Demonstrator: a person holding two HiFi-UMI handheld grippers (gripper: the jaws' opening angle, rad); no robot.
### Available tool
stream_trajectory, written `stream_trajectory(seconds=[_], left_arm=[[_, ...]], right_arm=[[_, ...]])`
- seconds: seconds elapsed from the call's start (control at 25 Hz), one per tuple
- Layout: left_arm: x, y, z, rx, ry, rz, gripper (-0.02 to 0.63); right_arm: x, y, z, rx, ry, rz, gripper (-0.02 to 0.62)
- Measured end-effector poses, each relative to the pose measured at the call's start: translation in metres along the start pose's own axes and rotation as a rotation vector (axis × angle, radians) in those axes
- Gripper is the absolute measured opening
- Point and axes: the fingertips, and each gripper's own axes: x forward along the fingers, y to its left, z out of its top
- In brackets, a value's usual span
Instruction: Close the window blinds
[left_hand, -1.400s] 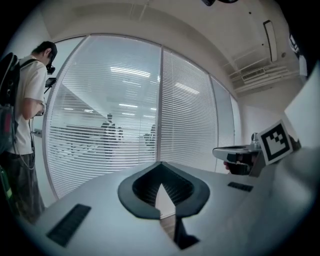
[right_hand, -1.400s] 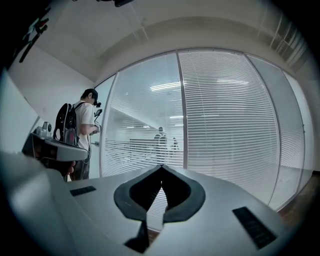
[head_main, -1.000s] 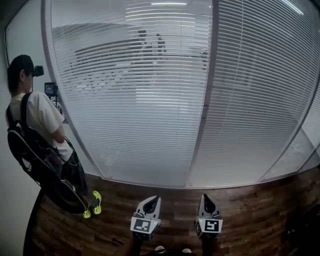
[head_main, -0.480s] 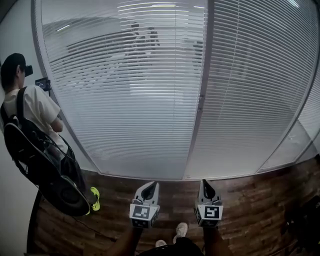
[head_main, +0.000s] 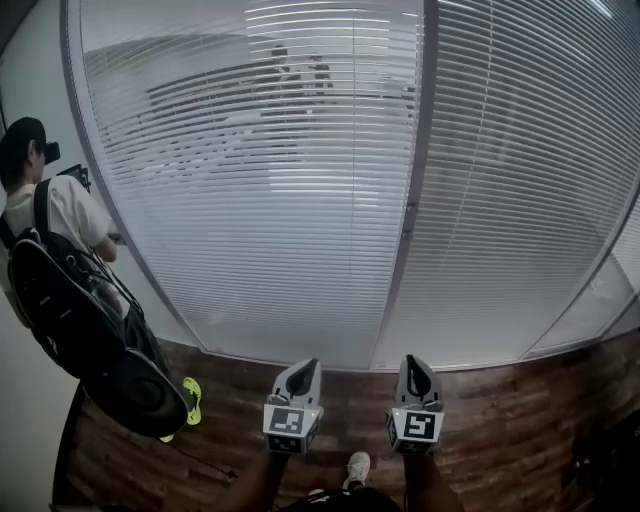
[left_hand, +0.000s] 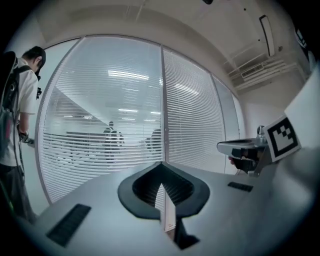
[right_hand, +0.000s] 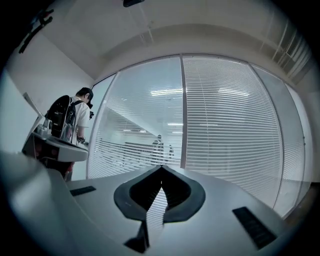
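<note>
your left gripper (head_main: 302, 370) clenched shut and empty, your right gripper (head_main: 416, 365) same deal, both facing the window blinds (head_main: 300, 220), left panel's slats see-through, person (head_main: 62, 212) wearing a backpack (head_main: 60, 310) nearby

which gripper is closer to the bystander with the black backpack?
Left. The left gripper is on the side of the bystander, who stands far left by the blinds; the right gripper is beside it, farther right, below the window post.
</note>
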Motion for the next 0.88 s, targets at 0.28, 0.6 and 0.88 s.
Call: stream_trajectory(seconds=[0.28, 0.6, 0.88], left_arm=[[0.053, 0.0, 0.0, -0.011, -0.011, 0.02, 0.0], [0.079, 0.01, 0.03, -0.005, -0.014, 0.072, 0.0], [0.131, 0.017, 0.039, -0.02, 0.009, 0.087, 0.0]], right_arm=[[0.053, -0.026, -0.018, 0.029, 0.004, 0.021, 0.003], [0.082, -0.04, 0.003, 0.047, 0.029, 0.029, 0.002], [0.133, -0.068, 0.007, 0.055, 0.015, 0.039, 0.002]])
